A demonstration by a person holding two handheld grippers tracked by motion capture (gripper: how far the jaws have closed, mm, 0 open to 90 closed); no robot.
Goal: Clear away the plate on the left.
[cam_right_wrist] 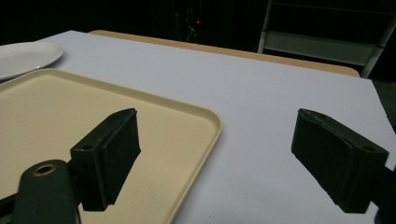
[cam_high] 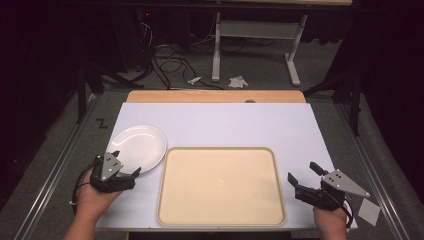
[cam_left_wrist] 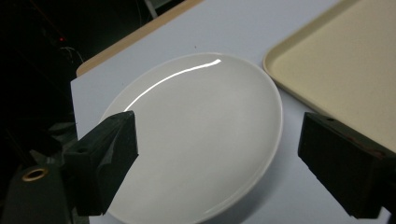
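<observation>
A white plate (cam_high: 137, 147) lies on the pale sheet at the left; it also shows in the left gripper view (cam_left_wrist: 201, 140) and at the far left edge of the right gripper view (cam_right_wrist: 25, 57). A beige tray (cam_high: 220, 185) lies empty in the middle front, its corner in view (cam_left_wrist: 345, 79) and its surface closer up (cam_right_wrist: 60, 116). My left gripper (cam_high: 126, 162) is open at the plate's near rim, its jaws either side of the rim. My right gripper (cam_high: 303, 172) is open beside the tray's right edge, one jaw over the tray and one over the sheet.
The pale sheet (cam_high: 215, 120) covers a wooden table (cam_high: 215, 96). A small white paper (cam_high: 369, 211) lies at the front right off the sheet. Beyond the table are a white desk frame (cam_high: 255, 45), cables and paper scraps on the floor.
</observation>
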